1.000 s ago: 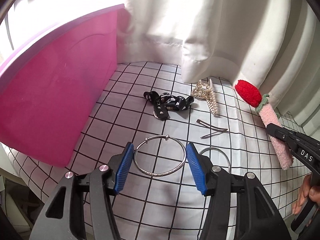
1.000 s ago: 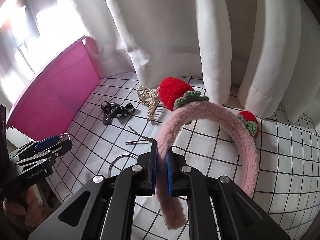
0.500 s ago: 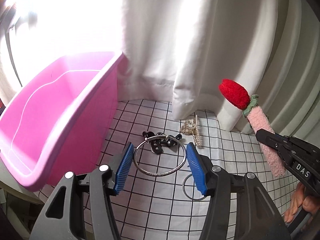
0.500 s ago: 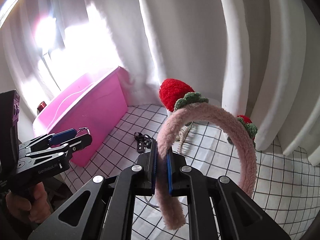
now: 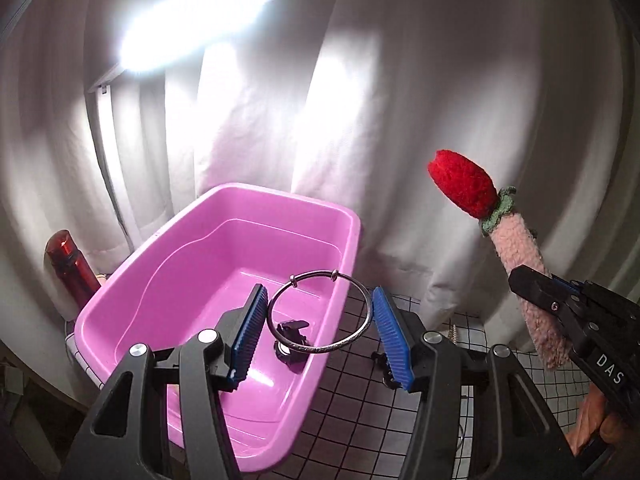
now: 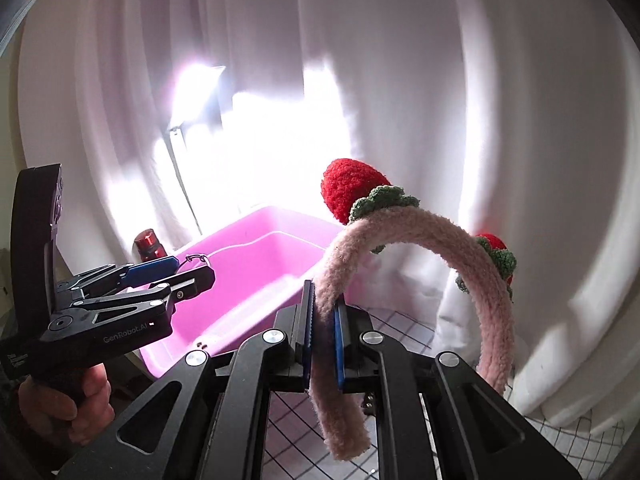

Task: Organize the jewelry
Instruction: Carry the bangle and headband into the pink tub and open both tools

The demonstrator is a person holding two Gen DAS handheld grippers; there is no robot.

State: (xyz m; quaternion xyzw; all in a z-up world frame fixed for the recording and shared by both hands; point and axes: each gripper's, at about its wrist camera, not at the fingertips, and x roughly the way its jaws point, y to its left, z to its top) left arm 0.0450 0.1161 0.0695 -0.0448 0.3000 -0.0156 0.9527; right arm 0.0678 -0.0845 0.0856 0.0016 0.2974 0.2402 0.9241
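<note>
My left gripper [image 5: 318, 332] is shut on a silver bangle [image 5: 362, 322] and holds it in the air above the near right part of a pink plastic tub [image 5: 172, 280]. A small dark clip-like item [image 5: 290, 340] lies on the tub's floor. My right gripper [image 6: 322, 340] is shut on a fluffy pink headband [image 6: 440, 236] with red strawberry puffs, held upright above the table. The headband [image 5: 524, 264] and right gripper [image 5: 560, 300] show at the right of the left wrist view. The left gripper [image 6: 188, 272] and tub [image 6: 260, 272] show in the right wrist view.
A red bottle [image 5: 70, 268] stands left of the tub. White curtains [image 5: 360, 120] hang behind, with bright backlight. The table has a white black-grid cloth [image 5: 360, 420]. Small metal pieces [image 5: 454, 330] lie on it behind my left gripper's right finger.
Both grippers have risen from the table and swung toward the tub. The bangle, earlier over the cloth, now hangs above the tub. The headband has lifted with the right gripper.
</note>
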